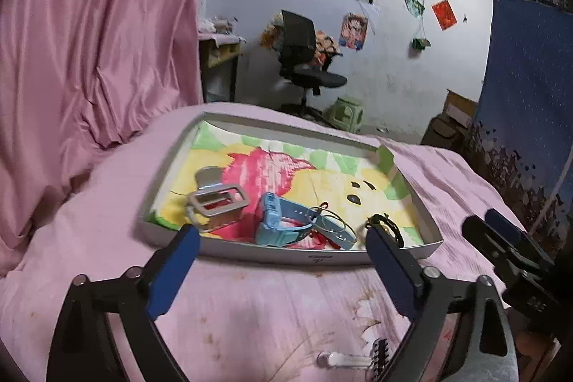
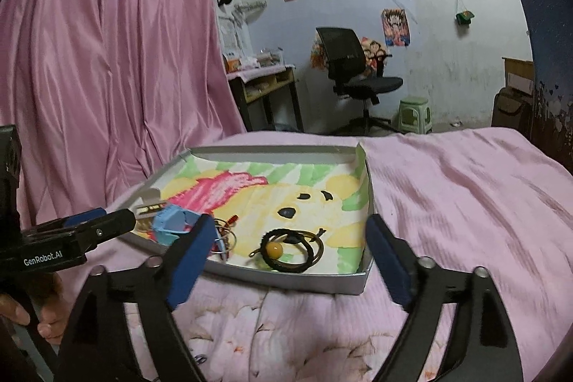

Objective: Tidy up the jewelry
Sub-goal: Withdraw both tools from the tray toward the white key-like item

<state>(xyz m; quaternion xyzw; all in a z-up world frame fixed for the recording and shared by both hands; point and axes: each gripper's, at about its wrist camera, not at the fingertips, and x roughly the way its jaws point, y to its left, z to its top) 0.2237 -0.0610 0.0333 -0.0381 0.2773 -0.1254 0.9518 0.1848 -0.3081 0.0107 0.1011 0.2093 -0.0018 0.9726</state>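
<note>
A shallow grey tray (image 1: 286,256) lined with a bright flowered cloth lies on the pink bed. It holds a silver buckle (image 1: 218,203), a blue watch (image 1: 283,221), thin wire rings (image 1: 335,222) and a black cord bracelet (image 1: 388,226). My left gripper (image 1: 282,233) is open in front of the tray's near wall, with nothing between its fingers. In the right wrist view the black cord bracelet (image 2: 286,249) carries an amber bead, near the tray's (image 2: 286,280) front right corner. My right gripper (image 2: 290,224) is open and empty just short of that wall. The blue watch (image 2: 172,224) lies to its left.
A small white piece (image 1: 340,360) and a dark toothed clip (image 1: 379,355) lie on the bedcover near me. A pink curtain (image 1: 89,42) hangs at left and a blue cloth (image 1: 530,95) at right. Beyond the bed stand an office chair (image 2: 354,77), a green stool (image 2: 415,113) and a desk (image 2: 265,85).
</note>
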